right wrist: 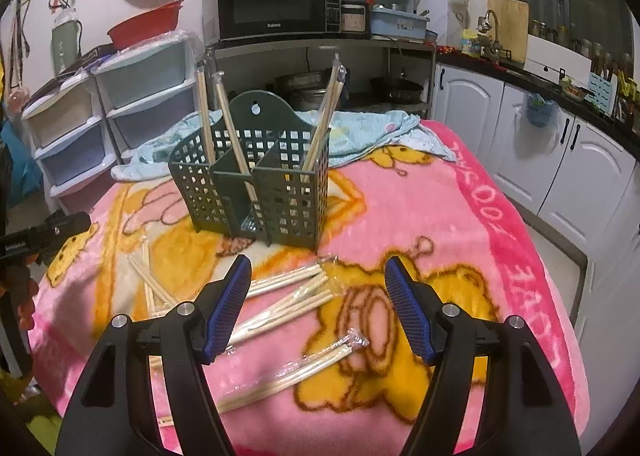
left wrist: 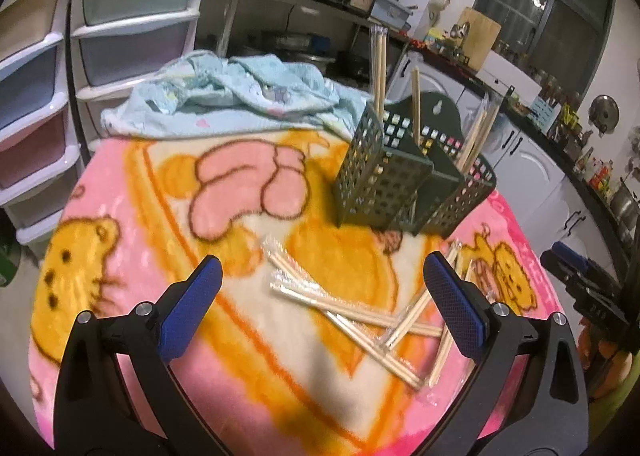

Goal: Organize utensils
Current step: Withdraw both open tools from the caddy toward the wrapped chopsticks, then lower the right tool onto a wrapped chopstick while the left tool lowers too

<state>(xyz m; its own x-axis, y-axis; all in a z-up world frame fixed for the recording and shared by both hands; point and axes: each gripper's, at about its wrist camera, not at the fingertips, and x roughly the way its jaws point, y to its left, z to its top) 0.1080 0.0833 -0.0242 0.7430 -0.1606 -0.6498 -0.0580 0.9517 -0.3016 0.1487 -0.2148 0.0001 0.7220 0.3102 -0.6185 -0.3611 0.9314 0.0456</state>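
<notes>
In the left wrist view the left gripper (left wrist: 322,276) fills the lower frame with its blue-padded fingers spread wide and nothing between them. Just ahead of it, lower centre, several wrapped chopstick pairs (left wrist: 352,308) lie crossed on the pink cartoon blanket (left wrist: 132,216) that covers the worktop. The dark green perforated utensil holder (left wrist: 384,184) stands upright right of centre, with a few wrapped chopsticks upright or leaning in its compartments. A crumpled pale blue cloth (left wrist: 224,96) lies behind it, and stacked plastic drawers (left wrist: 132,16) fill the upper left.

In the right wrist view the right gripper (right wrist: 318,270) is likewise wide open and empty, hovering above the blanket (right wrist: 440,216). Loose wrapped chopsticks (right wrist: 288,296) lie below centre, some passing under its left finger, and another wrapped pair (right wrist: 304,368) lies lower still. The utensil holder (right wrist: 256,184) stands at centre, chopsticks leaning in each of its three compartments. A microwave (right wrist: 276,4) sits on a shelf at upper centre
</notes>
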